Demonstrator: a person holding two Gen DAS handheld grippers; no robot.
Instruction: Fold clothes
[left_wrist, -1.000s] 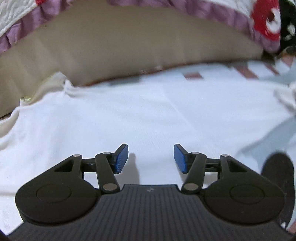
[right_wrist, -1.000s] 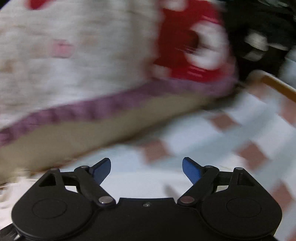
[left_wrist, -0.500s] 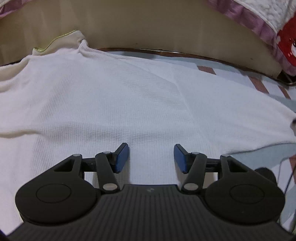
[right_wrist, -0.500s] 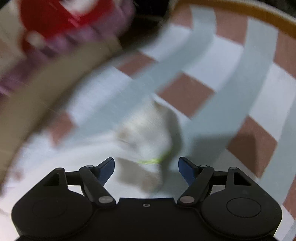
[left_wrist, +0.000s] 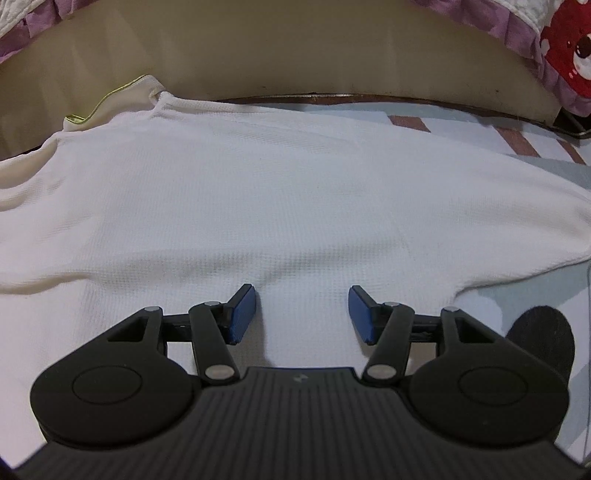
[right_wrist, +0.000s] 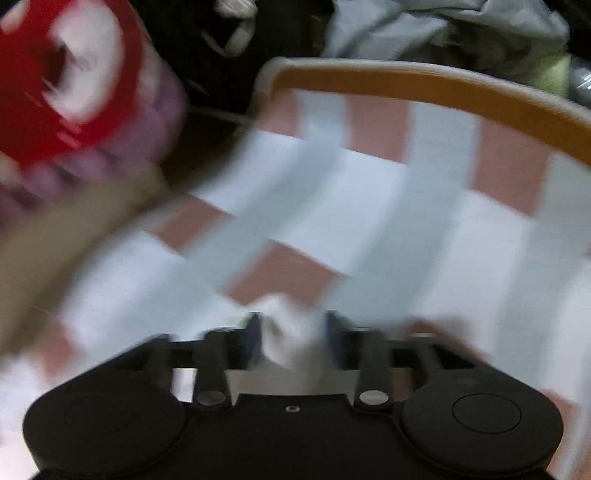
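your left gripper (left_wrist: 301, 314) is wide apart, low in the middle of its frame, over the white shirt (left_wrist: 258, 192). the shirt lies spread flat and fills most of this view. its collar (left_wrist: 110, 99) is at the upper left, against the beige board (left_wrist: 295, 55). the checked sheet (left_wrist: 535, 147) shows at the right.

the right view is blurred. your right gripper (right_wrist: 293, 338) is narrow, closed on a white bunch of the shirt (right_wrist: 291, 347) in the lower middle. the sheet (right_wrist: 369, 206) fills the frame behind it.
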